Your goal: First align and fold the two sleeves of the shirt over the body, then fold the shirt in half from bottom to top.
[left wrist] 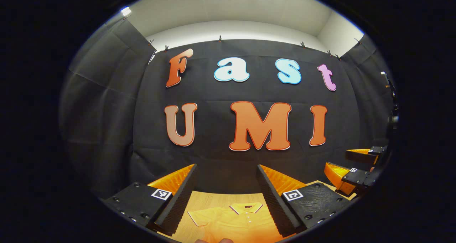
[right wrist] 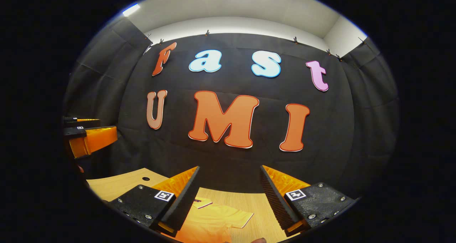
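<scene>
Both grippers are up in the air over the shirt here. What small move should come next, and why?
Probably lower both open grippers toward the sleeves. The yellow shirt lies flat on the wooden table, sleeves spread and unfolded. The left gripper and right gripper hover above it, jaws wide, holding nothing. Sleeve folding comes first, so each must reach a sleeve.

Right gripper (right wrist: pixel 228 196) open above table (right wrist: pixel 117 186); yellow shirt (right wrist: pixel 213 218) flat below; left gripper (right wrist: pixel 89 136) at far left.
</scene>
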A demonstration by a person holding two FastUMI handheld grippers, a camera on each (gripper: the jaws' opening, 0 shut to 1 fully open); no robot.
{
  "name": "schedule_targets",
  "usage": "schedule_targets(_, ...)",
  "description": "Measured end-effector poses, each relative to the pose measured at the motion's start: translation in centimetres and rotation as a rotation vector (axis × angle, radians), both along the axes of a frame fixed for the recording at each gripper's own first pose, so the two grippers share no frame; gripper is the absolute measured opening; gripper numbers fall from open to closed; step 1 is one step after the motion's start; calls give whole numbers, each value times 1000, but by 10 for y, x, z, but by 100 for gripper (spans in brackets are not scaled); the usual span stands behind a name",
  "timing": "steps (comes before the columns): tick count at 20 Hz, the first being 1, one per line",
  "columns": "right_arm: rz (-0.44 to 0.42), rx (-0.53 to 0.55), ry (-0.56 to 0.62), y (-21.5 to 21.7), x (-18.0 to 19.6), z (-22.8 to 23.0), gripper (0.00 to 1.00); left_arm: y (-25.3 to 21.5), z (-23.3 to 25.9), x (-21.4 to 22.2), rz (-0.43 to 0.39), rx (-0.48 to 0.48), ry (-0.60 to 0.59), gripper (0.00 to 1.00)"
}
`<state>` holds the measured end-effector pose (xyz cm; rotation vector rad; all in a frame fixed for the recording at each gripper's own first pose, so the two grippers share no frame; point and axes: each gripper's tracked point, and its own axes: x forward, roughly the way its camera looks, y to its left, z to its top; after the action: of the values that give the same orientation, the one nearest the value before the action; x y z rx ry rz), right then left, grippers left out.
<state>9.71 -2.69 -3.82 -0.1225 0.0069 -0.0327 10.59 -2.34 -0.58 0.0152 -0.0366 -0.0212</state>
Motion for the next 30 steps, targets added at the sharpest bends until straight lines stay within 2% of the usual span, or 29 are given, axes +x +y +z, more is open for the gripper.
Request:
schedule_targets(2,-25,-14,25,-8,11,-8,94,4,4,0,-2,12,-12,95)
schedule_targets(3,-33,-25,34,-11,16,-13,100,3,4,1,-6,15,-15,97)
schedule_targets(6,-52,-33,80,-19,31,-32,94,7,1,2,-5,24,0,97)
schedule_targets(7,-50,-34,101,-21,35,-41,98,8,-2,1,-8,28,8,97)
schedule_targets(13,-72,-54,272,-36,66,-100,97,25,0,-5,26,45,7,97)
schedule_targets(19,-80,-23,418,-48,90,-151,97,37,-4,-10,68,43,12,97)
schedule_targets(23,-81,71,597,-52,96,-201,97,30,-13,-3,62,52,29,97)
schedule_targets(28,-114,72,702,-73,111,-244,98,21,-31,14,51,54,71,97)
schedule_targets(30,-128,89,794,-81,110,-272,97,17,-34,23,56,69,81,97)
